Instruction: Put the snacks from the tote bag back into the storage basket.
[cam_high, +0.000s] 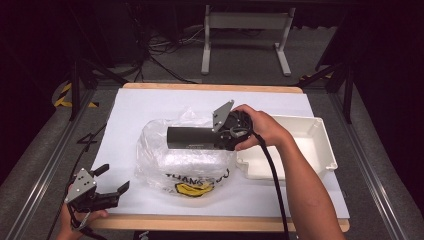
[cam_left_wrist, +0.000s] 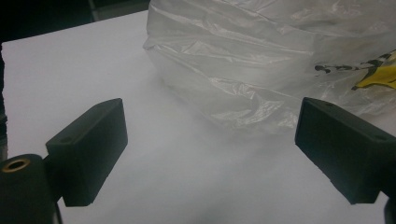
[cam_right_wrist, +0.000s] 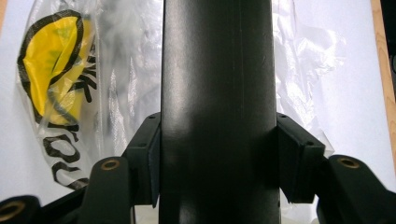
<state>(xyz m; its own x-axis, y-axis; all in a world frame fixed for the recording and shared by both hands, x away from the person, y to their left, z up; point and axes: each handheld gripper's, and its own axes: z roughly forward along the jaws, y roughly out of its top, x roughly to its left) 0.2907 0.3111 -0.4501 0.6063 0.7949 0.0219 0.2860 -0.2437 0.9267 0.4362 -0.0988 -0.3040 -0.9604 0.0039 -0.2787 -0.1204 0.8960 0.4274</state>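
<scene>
High view overhead, far; both tongs views close, sharing plastic bag (cam_left_wrist: 261, 60).

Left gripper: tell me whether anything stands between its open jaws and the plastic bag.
Nothing visible does. The left gripper has its jaws wide apart above bare white table sheet, and the crinkled plastic bag lies just ahead, untouched.

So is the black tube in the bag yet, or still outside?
Still outside. The right gripper is shut on the black tube, holding it level over the plastic bag. The left gripper waits open beside the bag, touching nothing. If it belongs inside, that step isn't done.
</scene>
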